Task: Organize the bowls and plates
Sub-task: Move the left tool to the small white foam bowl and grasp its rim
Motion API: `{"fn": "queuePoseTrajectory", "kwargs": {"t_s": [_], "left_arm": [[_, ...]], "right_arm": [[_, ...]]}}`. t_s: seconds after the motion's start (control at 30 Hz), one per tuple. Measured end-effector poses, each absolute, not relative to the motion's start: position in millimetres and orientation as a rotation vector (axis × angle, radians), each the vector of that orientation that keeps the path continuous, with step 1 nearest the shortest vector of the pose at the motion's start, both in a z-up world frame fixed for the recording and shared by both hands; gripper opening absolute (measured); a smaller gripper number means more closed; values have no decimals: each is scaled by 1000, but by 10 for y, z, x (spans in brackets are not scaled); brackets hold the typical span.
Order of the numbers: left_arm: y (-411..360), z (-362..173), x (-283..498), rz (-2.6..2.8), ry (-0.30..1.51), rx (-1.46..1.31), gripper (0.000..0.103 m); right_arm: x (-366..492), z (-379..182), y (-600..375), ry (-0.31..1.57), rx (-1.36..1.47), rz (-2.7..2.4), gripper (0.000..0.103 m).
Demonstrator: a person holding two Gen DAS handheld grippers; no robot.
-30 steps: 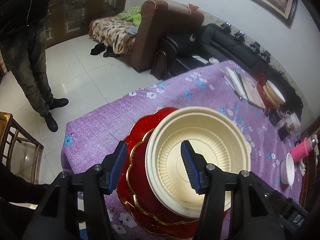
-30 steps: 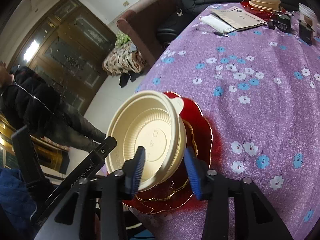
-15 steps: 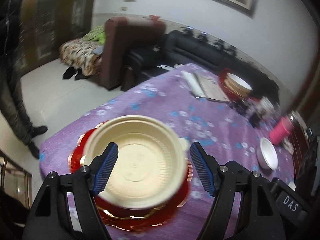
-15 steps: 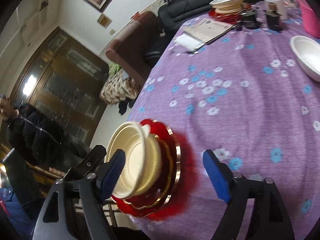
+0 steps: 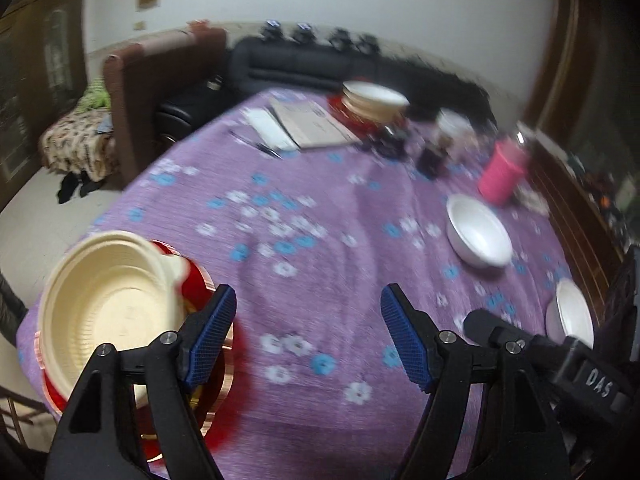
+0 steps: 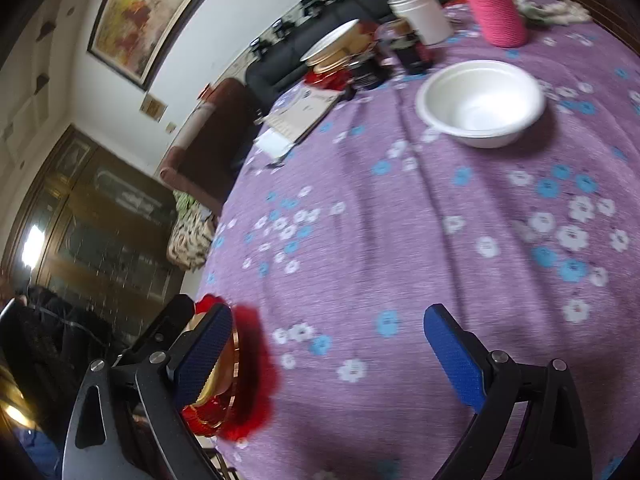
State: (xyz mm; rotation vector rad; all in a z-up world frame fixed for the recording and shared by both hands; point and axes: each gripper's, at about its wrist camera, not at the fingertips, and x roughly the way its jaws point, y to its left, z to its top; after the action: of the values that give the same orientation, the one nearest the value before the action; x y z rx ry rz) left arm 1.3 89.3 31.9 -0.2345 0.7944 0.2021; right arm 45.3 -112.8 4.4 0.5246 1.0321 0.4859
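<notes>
Pink cup, papers, possibly jars.

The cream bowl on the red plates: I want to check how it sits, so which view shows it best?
The left wrist view: the cream bowl shows its whole open inside, resting on the red plates. In the right wrist view it is almost wholly hidden behind a gripper finger.

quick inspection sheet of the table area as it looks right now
surface: purple flowered tablecloth, lightly creased.
job's things: cream bowl on red plates at the near corner; white bowl alone mid-table; another white bowl at the edge; far dish stack.
clutter: papers, pink cup, white cup, dark jars.
grippers: left gripper open, empty; right gripper opening, empty.
cables: nothing seen.
surroundings: sofas, painting, wooden doors, a person standing.
</notes>
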Motion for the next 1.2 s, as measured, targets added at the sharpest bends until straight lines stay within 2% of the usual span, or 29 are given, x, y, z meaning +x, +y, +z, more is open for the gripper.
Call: {"fn": "queuePoseTrajectory", "kwargs": {"t_s": [0.27, 0.93, 1.2], "left_arm": [[574, 73, 309, 117, 891, -209, 75], [-3, -78, 1189, 54, 882, -150, 75], [-114, -149, 1509, 31, 880, -177, 74]], "right_arm": [[482, -77, -1570, 1017, 578, 397, 98], [1046, -115, -2326, 943, 750, 281, 97], [1413, -256, -2454, 947, 839, 262, 92]]}}
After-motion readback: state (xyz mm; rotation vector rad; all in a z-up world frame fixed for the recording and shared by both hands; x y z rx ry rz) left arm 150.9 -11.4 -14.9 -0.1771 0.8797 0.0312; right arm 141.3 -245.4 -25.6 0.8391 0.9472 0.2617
